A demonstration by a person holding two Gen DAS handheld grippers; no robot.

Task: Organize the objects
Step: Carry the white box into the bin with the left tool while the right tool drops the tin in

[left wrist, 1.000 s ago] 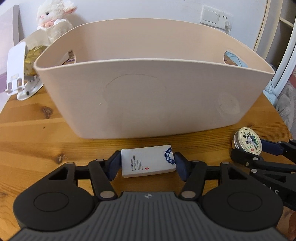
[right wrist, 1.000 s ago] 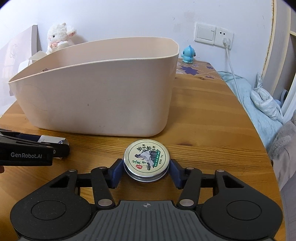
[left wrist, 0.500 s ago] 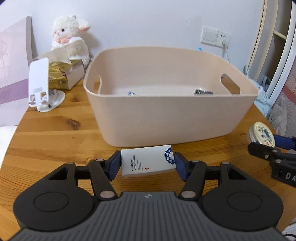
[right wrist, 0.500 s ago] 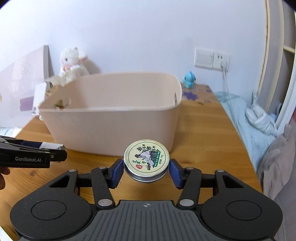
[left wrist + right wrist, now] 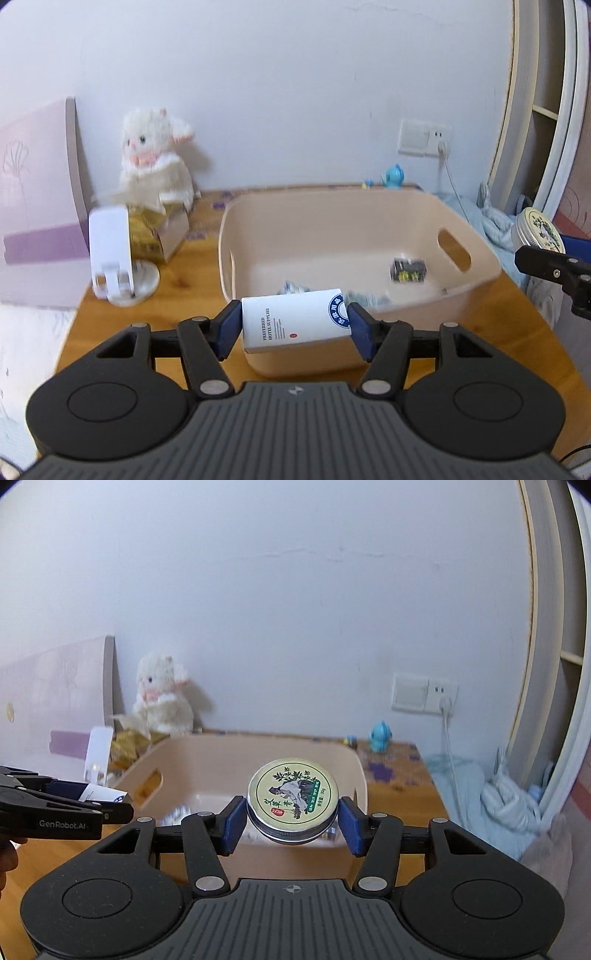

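White box (image 5: 295, 321) clamped in my left gripper (image 5: 293, 325), round tin (image 5: 293, 800) clamped in my right gripper (image 5: 293, 814); both now lifted off the table (image 5: 122, 325), a second ago still resting on it; beige bin (image 5: 476, 291) at 12 o'clock, open below; next I'd judge: carry over, drop.

Open top on the beige bin (image 5: 476, 291), with bare floor in the middle between a small dark packet (image 5: 408, 270) and some blurred wrappers (image 5: 295, 287). Left of it, a white stand (image 5: 110, 254) and plush toy (image 5: 155, 162) crowd the table (image 5: 177, 284).
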